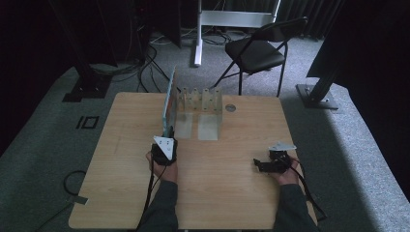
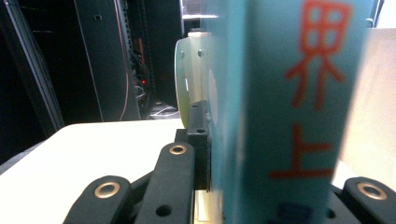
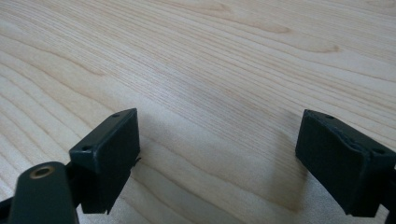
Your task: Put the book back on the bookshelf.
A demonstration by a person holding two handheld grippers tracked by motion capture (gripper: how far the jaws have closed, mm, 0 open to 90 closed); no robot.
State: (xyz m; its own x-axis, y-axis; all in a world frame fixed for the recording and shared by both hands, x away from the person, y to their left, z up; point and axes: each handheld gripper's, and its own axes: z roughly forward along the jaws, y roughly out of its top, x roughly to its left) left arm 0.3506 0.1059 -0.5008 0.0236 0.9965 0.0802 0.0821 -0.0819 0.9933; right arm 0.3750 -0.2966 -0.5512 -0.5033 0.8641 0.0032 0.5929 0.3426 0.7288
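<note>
A rack (image 1: 200,104) stood at the table's (image 1: 121,159) far middle; a thin board (image 1: 168,104) stood on edge at its left side.

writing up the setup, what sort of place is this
Probably a lab or studio set up for recording: a bare wooden table on grey carpet, black curtains around, cables trailing across the floor, and a folding chair by a stand.

One teal book (image 1: 168,104), one clear rack (image 1: 200,104), two tongs (image 1: 166,137), one chair (image 1: 258,48)
</note>
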